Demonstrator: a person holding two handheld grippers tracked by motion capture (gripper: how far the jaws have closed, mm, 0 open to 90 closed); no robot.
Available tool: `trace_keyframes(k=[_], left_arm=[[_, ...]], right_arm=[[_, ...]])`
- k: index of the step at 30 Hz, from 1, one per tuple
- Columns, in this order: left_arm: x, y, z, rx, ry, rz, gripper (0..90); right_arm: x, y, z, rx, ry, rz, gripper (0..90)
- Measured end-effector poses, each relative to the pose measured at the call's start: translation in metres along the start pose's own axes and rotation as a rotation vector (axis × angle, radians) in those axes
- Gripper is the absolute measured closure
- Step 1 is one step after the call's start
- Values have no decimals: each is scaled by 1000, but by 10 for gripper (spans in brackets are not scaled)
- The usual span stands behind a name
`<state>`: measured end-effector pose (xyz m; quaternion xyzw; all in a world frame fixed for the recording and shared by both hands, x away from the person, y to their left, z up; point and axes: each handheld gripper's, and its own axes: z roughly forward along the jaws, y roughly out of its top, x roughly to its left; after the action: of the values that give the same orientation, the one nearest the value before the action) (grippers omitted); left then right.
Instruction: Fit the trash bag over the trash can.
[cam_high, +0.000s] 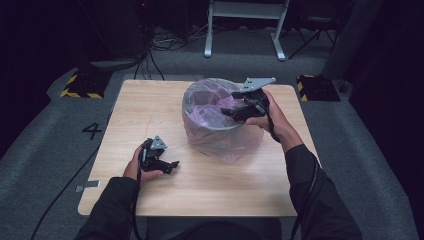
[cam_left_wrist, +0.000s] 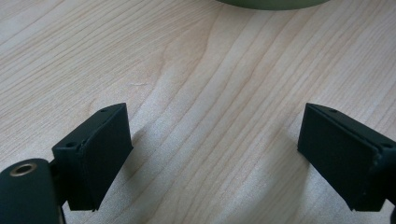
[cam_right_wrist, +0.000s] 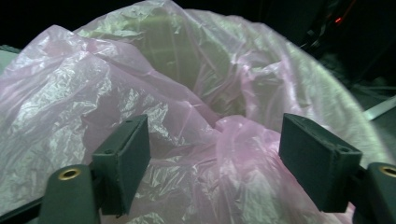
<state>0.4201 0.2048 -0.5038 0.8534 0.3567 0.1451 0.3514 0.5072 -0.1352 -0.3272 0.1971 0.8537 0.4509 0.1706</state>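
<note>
A round grey bin (cam_high: 192, 95) lined with a pink plastic bag (cam_high: 220, 107) stands at the middle back of the wooden table (cam_high: 150, 100). My right gripper (cam_high: 229, 113) hovers over the bin's right rim, open, its jaws wide apart above the crumpled bag (cam_right_wrist: 154, 84) with nothing between them. Near the front left my left gripper (cam_high: 172, 165) rests low on the table, open, pointing right toward the bin. Between its jaws lies bare wood (cam_left_wrist: 215, 116), and the bin's edge (cam_left_wrist: 271, 3) shows at the top of the left gripper view.
The bag's loose skirt (cam_high: 235, 145) spreads onto the table in front of the bin. Beyond the table stand a white desk frame (cam_high: 245, 30), floor cables (cam_high: 165, 42) and yellow-black striped blocks (cam_high: 82, 85). Grey carpet surrounds the table.
</note>
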Motion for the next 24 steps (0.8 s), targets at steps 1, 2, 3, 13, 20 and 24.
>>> trace_keyframes(k=[1,2,3,13,20,24], left_arm=[[0,0,0,0,-1,-3,97],[0,0,0,0,0,0,97],[0,0,0,0,0,0,97],[0,0,0,0,0,0,97],[0,0,0,0,0,0,97],[0,0,0,0,0,0,97]], right_arm=[[0,1,1,7,6,2,251],[-1,2,2,12,11,4,251],[-2,3,3,21,19,9,251],[-1,19,12,79,46,-2,256],[-2,20,24,213,68,-27,268],[-4,20,28,237,81,-19,266]])
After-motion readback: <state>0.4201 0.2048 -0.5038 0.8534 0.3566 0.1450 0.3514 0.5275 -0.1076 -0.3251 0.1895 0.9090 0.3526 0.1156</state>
